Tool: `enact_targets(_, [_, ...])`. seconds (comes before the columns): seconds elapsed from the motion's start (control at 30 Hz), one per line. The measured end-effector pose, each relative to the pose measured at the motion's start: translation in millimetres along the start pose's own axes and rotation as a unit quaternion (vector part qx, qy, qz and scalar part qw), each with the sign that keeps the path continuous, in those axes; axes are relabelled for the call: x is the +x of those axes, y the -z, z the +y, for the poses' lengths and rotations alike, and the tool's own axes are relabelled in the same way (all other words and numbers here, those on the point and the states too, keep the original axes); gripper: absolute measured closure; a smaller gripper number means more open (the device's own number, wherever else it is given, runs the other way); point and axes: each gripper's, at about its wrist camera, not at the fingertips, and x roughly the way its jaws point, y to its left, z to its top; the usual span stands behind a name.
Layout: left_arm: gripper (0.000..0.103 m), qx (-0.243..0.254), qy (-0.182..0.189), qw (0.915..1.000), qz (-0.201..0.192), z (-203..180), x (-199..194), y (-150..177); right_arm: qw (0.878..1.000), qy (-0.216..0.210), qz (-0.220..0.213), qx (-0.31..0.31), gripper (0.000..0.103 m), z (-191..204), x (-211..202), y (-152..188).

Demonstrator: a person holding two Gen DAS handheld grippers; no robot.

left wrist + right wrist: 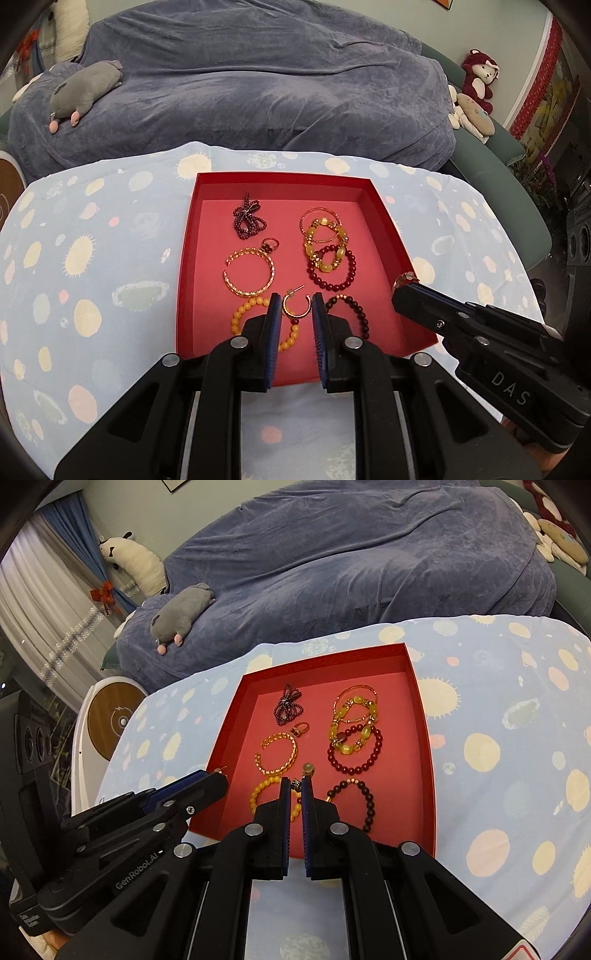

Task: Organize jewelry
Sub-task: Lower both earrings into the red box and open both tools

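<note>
While the red box (384, 221) lies on the spotted cloth, a gold hoop earring (295, 306) is clamped in the left gripper (295, 308) and a small ring (295, 785) in the right gripper (295, 788); placing them is judged next.
</note>
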Motion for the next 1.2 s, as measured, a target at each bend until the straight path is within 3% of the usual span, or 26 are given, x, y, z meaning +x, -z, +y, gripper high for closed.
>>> enact_targets(0.53, [0.086, 0.008, -0.027, 0.9985, 0.047, 10, 83, -9, 0.998, 0.037, 0.045, -0.001, 0.097, -29, 79, -9])
enact_targets(0.7, [0.084, 0.003, -0.034, 0.9985, 0.044, 12, 85, -7, 0.998, 0.053, 0.040, -0.001, 0.087, -36, 80, -9])
enact_targets(0.83, [0.068, 0.006, -0.047, 0.9980, 0.042, 11, 82, -6, 0.998, 0.059, 0.030, 0.001, 0.075, -36, 72, -9])
enact_targets(0.93, [0.065, 0.002, -0.047, 0.9982, 0.037, 11, 75, -5, 0.998, 0.061, 0.026, -0.003, 0.075, -32, 66, -8])
enact_targets(1.2, [0.063, 0.000, -0.052, 0.9984, 0.023, 9, 46, -2, 0.998, 0.065, 0.007, -0.001, 0.062, -20, 36, 0])
